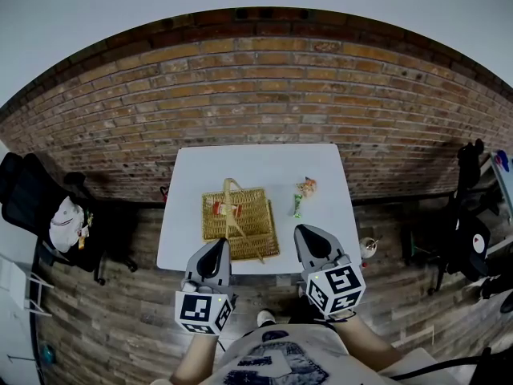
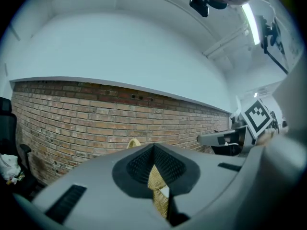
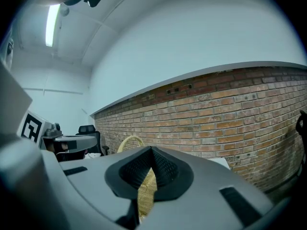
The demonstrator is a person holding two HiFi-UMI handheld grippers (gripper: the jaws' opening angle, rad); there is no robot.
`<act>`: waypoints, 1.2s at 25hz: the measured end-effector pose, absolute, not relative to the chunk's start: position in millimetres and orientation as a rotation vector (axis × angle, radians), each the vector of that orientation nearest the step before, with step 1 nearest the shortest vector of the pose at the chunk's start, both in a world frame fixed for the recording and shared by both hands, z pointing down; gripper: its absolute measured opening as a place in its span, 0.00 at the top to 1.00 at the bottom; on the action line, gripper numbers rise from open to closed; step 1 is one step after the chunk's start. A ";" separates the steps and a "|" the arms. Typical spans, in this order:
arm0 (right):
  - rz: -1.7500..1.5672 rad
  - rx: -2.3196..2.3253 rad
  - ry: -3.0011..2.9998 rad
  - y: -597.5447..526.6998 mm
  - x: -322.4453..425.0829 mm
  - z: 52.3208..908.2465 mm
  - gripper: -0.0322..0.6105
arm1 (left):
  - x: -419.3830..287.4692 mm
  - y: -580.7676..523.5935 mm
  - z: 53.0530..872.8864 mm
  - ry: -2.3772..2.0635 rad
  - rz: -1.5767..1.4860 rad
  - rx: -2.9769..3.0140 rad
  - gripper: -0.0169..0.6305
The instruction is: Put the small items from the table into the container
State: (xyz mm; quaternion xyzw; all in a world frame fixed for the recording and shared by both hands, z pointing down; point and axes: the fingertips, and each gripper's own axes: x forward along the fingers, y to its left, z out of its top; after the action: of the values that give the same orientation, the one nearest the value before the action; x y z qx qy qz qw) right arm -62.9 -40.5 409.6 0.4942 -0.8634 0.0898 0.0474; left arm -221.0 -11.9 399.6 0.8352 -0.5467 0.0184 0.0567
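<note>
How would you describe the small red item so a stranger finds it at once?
Find the white table before the brick wall. On it stands a flat woven straw basket with a handle. The small red item lies inside it; the other colourful items lie on bare tabletop, to its right.

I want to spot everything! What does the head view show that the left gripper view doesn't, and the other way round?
Only the head view: the small items on the table, and a red thing inside the basket. Only the left gripper view: a long ceiling light. Both: the brick wall, the basket and the right gripper.
</note>
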 end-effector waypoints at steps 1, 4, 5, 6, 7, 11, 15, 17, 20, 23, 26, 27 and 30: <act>0.277 1.508 -2.632 -40.1 -62.1 410.5 0.92 | -219.5 -11.8 399.2 -1.653 0.052 2.537 0.90; 0.286 1.507 -2.625 -39.4 -60.9 412.6 0.92 | -217.0 -11.6 398.8 -1.647 0.053 2.544 0.90; 0.288 1.506 -2.624 -39.7 -60.6 412.6 0.92 | -216.5 -11.7 398.1 -1.646 0.052 2.544 0.90; 0.290 1.504 -2.624 -40.3 -60.0 412.3 0.92 | -215.7 -11.9 397.1 -1.646 0.051 2.545 0.90; 0.291 1.503 -2.625 -41.2 -59.2 411.6 0.92 | -214.4 -12.3 395.9 -1.644 0.051 2.548 0.90; 0.291 1.505 -2.625 -47.9 -50.6 411.4 0.92 | -202.8 -16.3 393.3 -1.622 0.051 2.564 0.90; 0.298 1.508 -2.616 -60.1 -34.1 412.8 0.92 | -181.4 -25.9 391.1 -1.597 0.047 2.579 0.90; 0.301 1.501 -2.614 -68.1 -24.5 413.0 0.92 | -168.1 -34.7 391.3 -1.583 0.043 2.580 0.90; 0.303 1.491 -2.610 -82.0 -6.7 413.2 0.92 | -146.5 -49.3 392.3 -1.576 0.045 2.576 0.90; 0.305 1.485 -2.606 -98.7 14.1 413.4 0.92 | -124.2 -62.9 393.3 -1.576 0.060 2.576 0.90; 0.308 1.472 -2.606 -116.6 33.6 414.9 0.92 | -104.7 -77.7 395.6 -1.584 0.075 2.566 0.90; 0.309 1.468 -2.606 -122.7 39.4 415.7 0.92 | -99.0 -82.9 396.7 -1.588 0.080 2.562 0.90; 0.322 1.450 -2.609 -139.2 54.3 420.0 0.92 | -83.8 -96.8 401.0 -1.603 0.094 2.542 0.90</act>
State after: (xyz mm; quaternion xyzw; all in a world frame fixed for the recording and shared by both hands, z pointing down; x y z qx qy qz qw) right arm 54.3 -139.2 420.0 0.4820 -0.8668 0.1069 0.0697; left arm -83.8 -96.8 401.0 0.8435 -0.5320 0.0311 0.0673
